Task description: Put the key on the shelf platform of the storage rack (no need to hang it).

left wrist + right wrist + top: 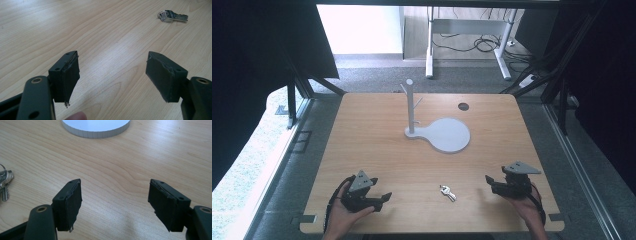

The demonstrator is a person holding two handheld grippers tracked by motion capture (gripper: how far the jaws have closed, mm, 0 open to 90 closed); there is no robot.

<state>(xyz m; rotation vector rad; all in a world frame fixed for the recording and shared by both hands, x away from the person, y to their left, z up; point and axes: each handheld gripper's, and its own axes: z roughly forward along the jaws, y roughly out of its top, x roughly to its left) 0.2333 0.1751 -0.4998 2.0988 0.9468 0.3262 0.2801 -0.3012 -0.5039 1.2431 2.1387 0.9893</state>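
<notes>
High view: two spread claws rest at the near edge of the table (pixel 377 135), with a bunch of keys (pixel 447 192) lying between them.

The left claw (pixel 384 198) is held in the person's left hand (pixel 343 215) at the near left of the wooden table, its jaws wide apart with nothing between them; in the left gripper view the keys (pixel 172 16) lie flat on the wood well ahead and off to the right of the left claw (pixel 112 75). The right claw (pixel 488 181), held at the near right, is likewise spread and grips nothing; in the right gripper view the keys (pixel 4 183) sit at the far left edge, apart from the right claw (pixel 115 200). Farther back stands a white stand (pixel 438 131) with an upright peg post and a round base (pixel 96 126).
</notes>
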